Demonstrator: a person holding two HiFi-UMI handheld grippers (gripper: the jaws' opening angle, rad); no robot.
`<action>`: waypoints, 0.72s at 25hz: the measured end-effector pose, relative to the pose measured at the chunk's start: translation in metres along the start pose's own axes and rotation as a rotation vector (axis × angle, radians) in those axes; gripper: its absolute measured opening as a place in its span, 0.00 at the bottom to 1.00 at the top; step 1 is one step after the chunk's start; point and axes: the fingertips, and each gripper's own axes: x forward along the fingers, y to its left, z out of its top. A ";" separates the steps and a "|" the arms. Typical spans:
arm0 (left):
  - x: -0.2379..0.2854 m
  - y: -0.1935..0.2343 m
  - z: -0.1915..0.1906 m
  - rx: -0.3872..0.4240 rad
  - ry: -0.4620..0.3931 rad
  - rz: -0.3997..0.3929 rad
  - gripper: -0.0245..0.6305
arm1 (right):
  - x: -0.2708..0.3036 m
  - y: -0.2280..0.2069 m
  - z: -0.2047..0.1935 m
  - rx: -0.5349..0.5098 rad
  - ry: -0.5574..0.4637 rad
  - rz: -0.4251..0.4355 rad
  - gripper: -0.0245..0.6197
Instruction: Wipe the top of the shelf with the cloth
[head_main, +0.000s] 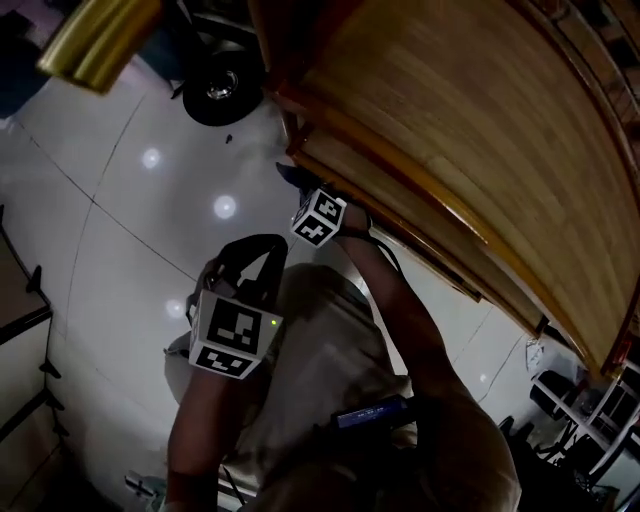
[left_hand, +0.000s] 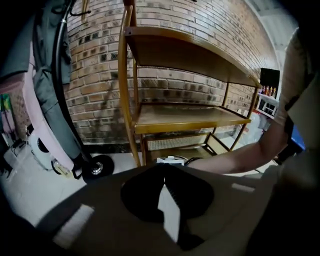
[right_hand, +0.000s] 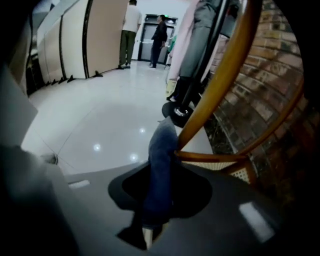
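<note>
At shelf leg (right_hand: 220, 85), right tongs (right_hand: 159, 176) clamp cloth (right_hand: 162, 145)

Blue cloth clamped low beside the shelf's leg.
You are holding the dark blue cloth (right_hand: 162, 145) bunched into a narrow strip between the closed jaws of your right gripper (right_hand: 160, 167). Its free end is resting against the curved front leg of the wooden shelf (right_hand: 220, 90), whose golden-brown plank top is lying flat, well clear of the cloth.
</note>
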 end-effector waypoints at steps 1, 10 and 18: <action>-0.001 0.002 -0.001 0.015 0.001 0.006 0.04 | 0.002 -0.002 0.001 0.026 0.000 0.009 0.17; 0.031 0.011 0.002 -0.034 -0.009 -0.104 0.05 | -0.012 -0.003 -0.014 0.147 -0.064 0.072 0.17; 0.051 -0.006 0.004 0.001 0.000 -0.169 0.05 | -0.071 0.004 -0.118 0.257 -0.044 0.029 0.17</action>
